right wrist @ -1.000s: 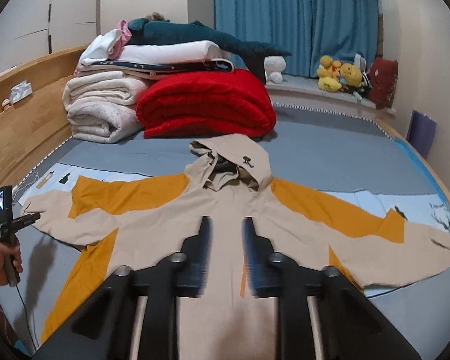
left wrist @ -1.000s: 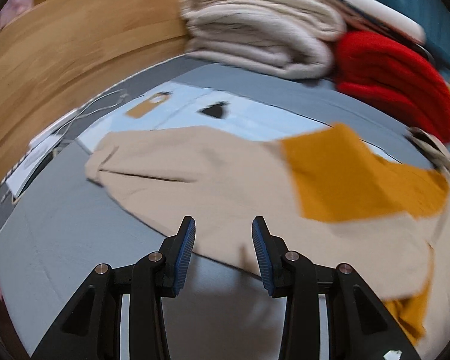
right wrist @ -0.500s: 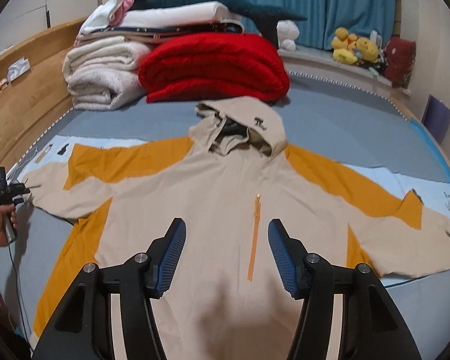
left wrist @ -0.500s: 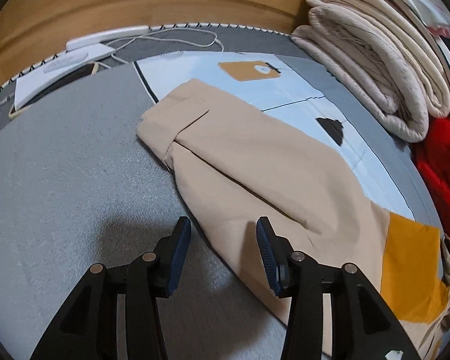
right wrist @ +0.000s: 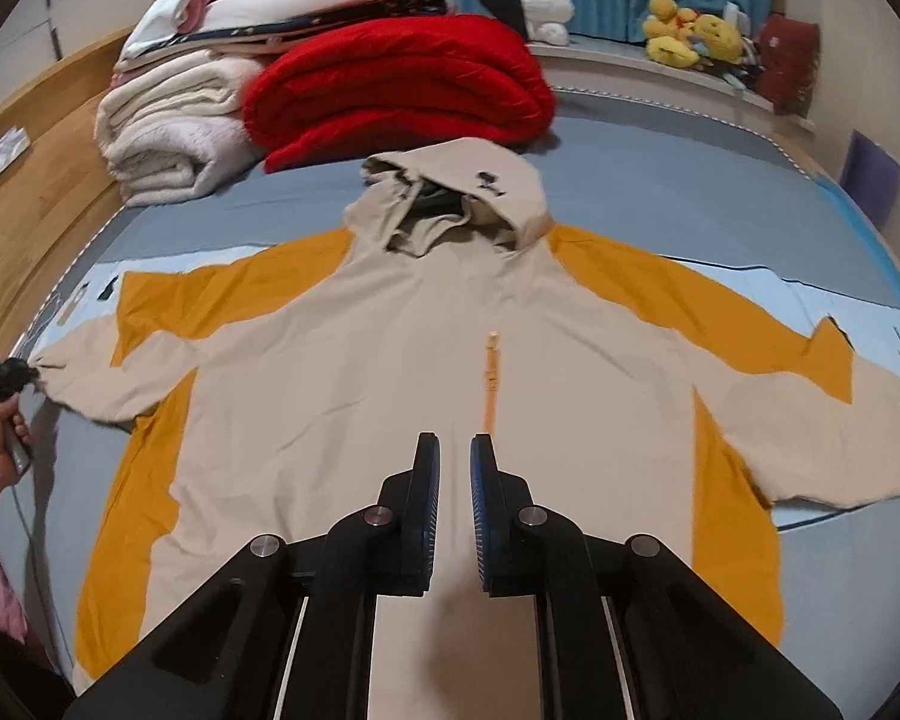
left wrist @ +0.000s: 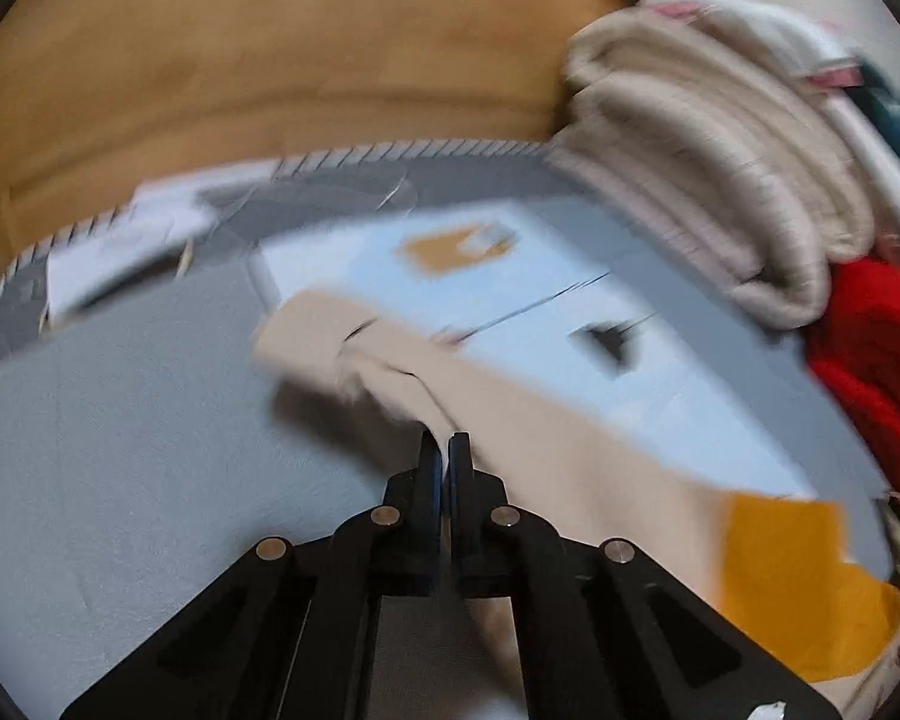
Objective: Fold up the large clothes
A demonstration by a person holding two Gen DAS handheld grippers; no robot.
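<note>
The hooded jacket (right wrist: 426,372) lies flat on the bed (right wrist: 678,198), front up, with both sleeves spread out to the sides and the hood toward the far end. Behind the hood lies a thick folded blanket (right wrist: 402,84). Left of it stands a pile of folded blankets (right wrist: 168,132), beside the bed's side board (right wrist: 36,198). Soft toys (right wrist: 690,33) sit on the ledge behind the bed, at the right.

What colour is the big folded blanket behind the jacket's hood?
Red: the blanket shows best in the right wrist view.
</note>
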